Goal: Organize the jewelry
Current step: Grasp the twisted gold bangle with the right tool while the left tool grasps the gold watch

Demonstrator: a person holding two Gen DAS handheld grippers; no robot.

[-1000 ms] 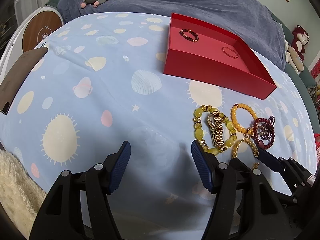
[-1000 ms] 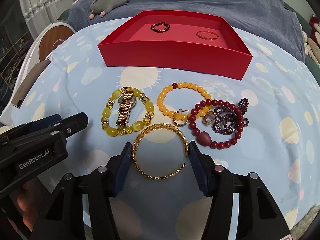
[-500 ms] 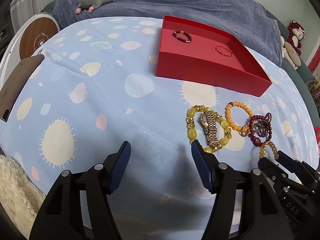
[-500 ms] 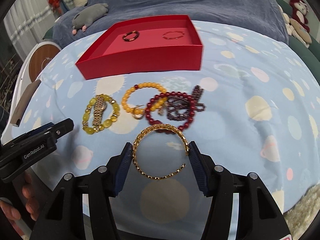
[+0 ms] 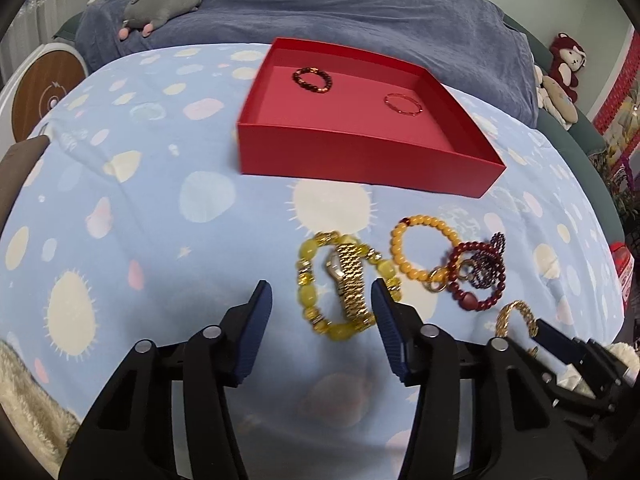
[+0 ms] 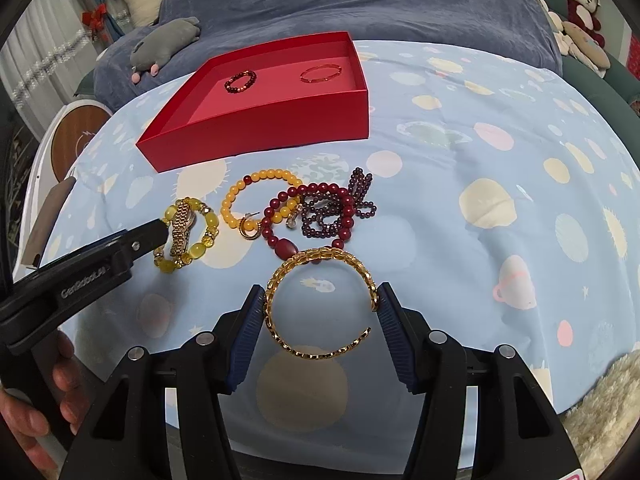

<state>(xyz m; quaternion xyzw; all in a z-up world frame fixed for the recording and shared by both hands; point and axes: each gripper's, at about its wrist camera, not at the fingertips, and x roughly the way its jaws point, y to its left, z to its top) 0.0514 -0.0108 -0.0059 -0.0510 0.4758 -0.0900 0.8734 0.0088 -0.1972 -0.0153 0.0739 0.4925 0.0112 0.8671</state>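
My right tongs pinch the gold chain bangle by its two sides, just above the bed and near the loose pile. My left tongs hang spread over the yellow bead bracelet with the gold watch lying across it. I judge this the carrying step: next the bangle goes to the far red box, beside the dark bead bracelet and thin ring bangle already inside, without snagging the red beads.

gold chain bangle half hidden behind right tool; purple bead strand tangled, form unclear.
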